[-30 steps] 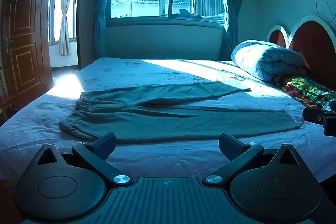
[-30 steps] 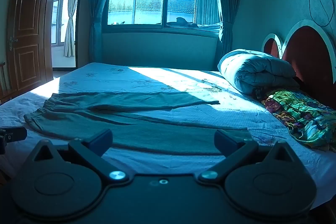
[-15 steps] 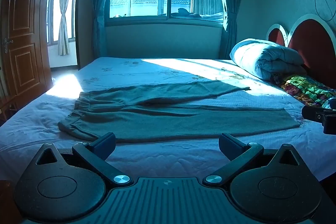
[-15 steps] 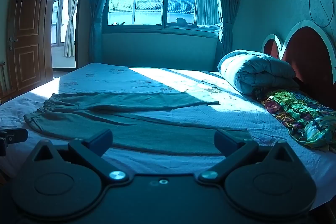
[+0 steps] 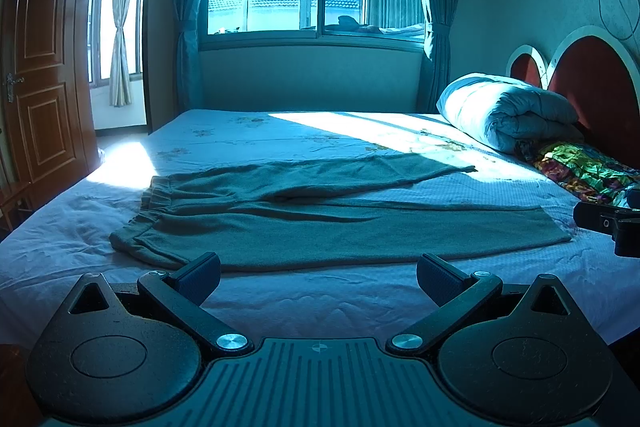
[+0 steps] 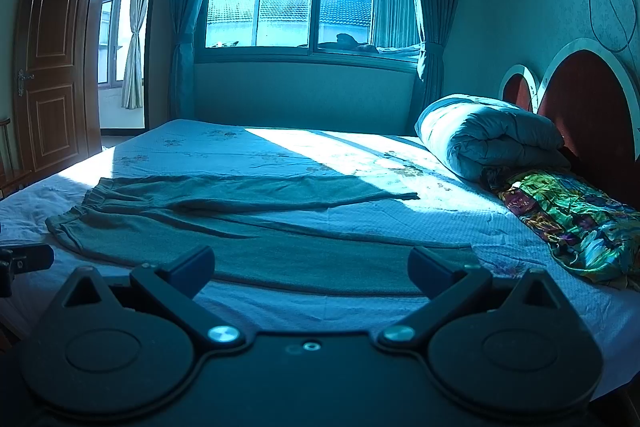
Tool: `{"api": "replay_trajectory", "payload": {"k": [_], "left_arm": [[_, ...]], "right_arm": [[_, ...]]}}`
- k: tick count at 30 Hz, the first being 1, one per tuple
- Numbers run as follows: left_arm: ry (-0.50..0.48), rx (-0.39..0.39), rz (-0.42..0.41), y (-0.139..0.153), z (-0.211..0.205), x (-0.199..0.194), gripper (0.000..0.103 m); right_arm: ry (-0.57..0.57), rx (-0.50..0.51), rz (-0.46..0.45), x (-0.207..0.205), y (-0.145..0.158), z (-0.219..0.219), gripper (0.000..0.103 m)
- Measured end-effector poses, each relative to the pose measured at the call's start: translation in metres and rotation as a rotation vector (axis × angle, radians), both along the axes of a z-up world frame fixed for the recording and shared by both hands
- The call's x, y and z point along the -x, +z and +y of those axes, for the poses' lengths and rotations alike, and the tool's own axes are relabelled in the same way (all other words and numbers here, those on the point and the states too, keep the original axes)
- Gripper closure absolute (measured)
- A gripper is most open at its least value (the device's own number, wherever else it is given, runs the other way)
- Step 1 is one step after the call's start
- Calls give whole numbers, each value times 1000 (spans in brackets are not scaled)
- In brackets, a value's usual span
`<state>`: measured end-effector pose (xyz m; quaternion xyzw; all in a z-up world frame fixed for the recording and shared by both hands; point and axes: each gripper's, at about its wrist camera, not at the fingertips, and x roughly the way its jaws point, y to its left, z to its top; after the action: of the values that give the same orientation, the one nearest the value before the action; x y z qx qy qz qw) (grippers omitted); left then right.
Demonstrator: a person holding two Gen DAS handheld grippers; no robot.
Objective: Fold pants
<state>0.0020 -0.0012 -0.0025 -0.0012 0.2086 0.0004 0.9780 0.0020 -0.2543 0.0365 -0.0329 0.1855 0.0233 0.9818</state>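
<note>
Grey-green pants [image 5: 320, 223] lie flat across the bed, waistband to the left, both legs spread toward the right; they also show in the right wrist view [image 6: 248, 227]. My left gripper [image 5: 318, 277] is open and empty, just short of the near leg's front edge by the waistband. My right gripper [image 6: 310, 267] is open and empty, in front of the near leg's cuff end. Each gripper's tip shows at the edge of the other's view.
The bed [image 5: 320, 307] has a light sheet with a sunlit patch. A rolled duvet [image 5: 504, 115] and a colourful cloth [image 5: 580, 171] lie at the headboard on the right. A wooden door [image 5: 44, 75] stands open at the left. A window is behind.
Both grippers have crept slightly forward toward the pants. They stay open and the pants have not moved.
</note>
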Motion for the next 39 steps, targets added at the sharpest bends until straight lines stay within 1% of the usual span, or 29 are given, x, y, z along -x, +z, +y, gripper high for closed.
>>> {"api": "replay_trajectory", "payload": {"k": [39], "left_arm": [[-11, -3, 5, 0, 1, -1, 0]], "right_arm": [[3, 3, 3, 0, 0, 5, 6]]}}
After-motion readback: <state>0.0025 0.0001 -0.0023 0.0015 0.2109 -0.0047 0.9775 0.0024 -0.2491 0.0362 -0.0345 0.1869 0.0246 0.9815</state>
